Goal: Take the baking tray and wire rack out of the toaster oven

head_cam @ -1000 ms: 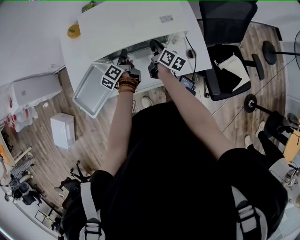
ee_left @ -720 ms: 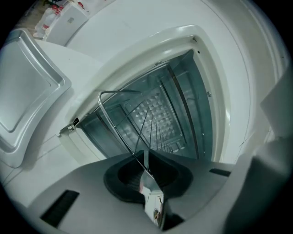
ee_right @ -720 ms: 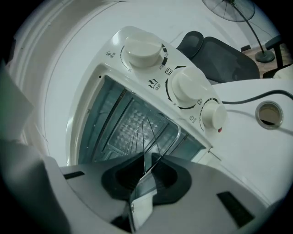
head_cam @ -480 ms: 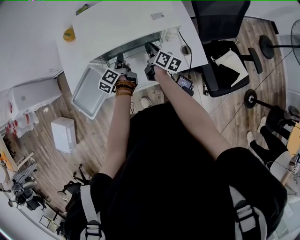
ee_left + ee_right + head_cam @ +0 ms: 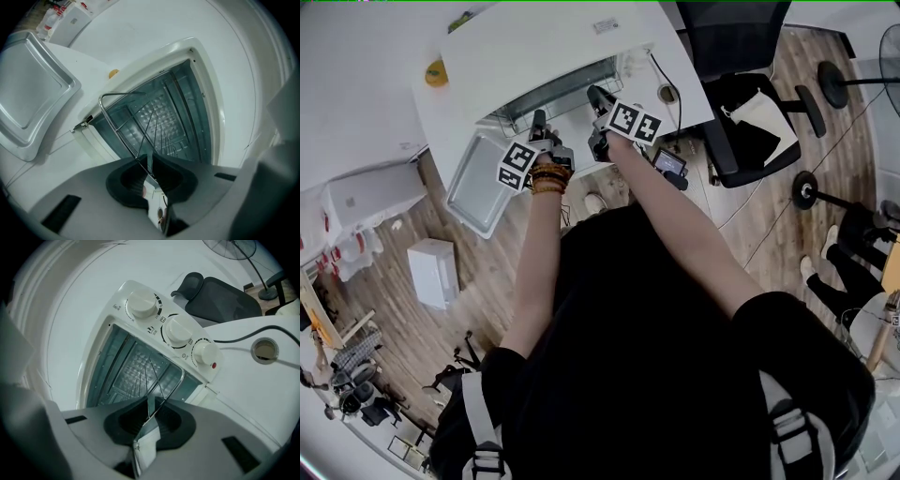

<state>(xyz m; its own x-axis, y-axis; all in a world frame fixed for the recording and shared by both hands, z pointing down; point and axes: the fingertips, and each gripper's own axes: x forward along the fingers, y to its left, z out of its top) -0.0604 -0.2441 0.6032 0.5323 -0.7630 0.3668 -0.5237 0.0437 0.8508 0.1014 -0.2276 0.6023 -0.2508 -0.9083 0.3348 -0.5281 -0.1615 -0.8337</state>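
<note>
Table (image 5: 356, 75): white, and everything sits on it. The toaster oven (image 5: 553, 42) is at your 12 o'clock with its mouth open toward you and its knobs (image 5: 178, 329) on the 3 o'clock side.

Baking tray (image 5: 478, 183): already out. It lies flat on the table at about 8 o'clock from the oven mouth, apart from the oven and clear of both grippers. It looks empty in the left gripper view (image 5: 33, 93). I'd count that half of the task as done.

Wire rack (image 5: 558, 98): not out yet. From both gripper views I judge the front bar is forward of the opening while the rear wires reach back into the cavity, so it's partly drawn, not free. How much sits on the side rails I can't tell.

Left gripper (image 5: 537, 122): jaws pressed nearly together, pinching the rack's front bar (image 5: 140, 122), inboard of its 9 o'clock corner.

Right gripper (image 5: 595, 96): same state, jaws nearly closed on the front bar (image 5: 159, 371), inboard of the 3 o'clock corner.

What's left, as I read it: you draw the rack straight toward 6 o'clock, keeping both ends even so it doesn't rack sideways in the rails. Then clear the mouth and set the rack down on the table.
</note>
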